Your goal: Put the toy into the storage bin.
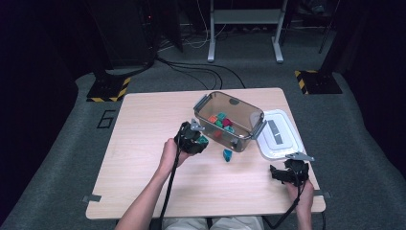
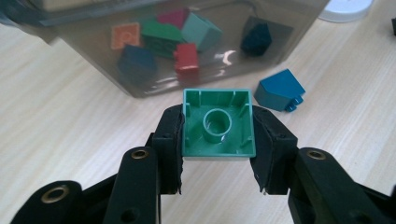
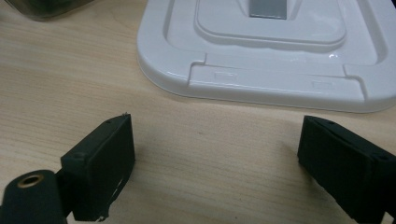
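Wooden worktop: left tool clamps green brick (hollow side up) just short of the bin — bin lies directly ahead. Right tool released, idle beside white lid.

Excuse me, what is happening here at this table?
A person is putting toy blocks into a clear box. The left gripper is shut on a green block, held with its hollow underside facing the camera, just in front of the box. One blue block lies on the table beside the box. The right gripper is open above the table, near the white lid.
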Motion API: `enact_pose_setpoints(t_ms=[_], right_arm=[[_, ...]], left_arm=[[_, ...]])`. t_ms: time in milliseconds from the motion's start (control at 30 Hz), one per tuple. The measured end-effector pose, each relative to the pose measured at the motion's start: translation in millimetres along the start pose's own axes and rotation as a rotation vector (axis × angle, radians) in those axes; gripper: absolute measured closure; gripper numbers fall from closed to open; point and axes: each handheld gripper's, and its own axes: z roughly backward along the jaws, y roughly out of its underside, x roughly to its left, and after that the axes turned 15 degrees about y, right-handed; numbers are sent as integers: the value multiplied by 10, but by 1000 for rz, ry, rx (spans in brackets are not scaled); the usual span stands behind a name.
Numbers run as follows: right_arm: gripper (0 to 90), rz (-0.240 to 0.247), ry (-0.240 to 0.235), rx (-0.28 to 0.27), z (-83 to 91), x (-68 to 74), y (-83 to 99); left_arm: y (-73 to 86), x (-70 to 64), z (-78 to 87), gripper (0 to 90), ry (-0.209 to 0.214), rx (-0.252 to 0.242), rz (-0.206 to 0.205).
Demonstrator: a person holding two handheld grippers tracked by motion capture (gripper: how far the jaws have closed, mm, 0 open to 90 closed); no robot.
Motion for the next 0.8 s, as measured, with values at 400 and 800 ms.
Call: enact_pose_setpoints(t_ms=[400, 800], right_arm=[[105, 0, 0, 0, 0, -1, 0], [106, 0, 1, 1, 4, 0, 2]], left_arm=[[-348, 59, 239, 584, -39, -27, -22], [-631, 167, 285, 584, -73, -28, -14]])
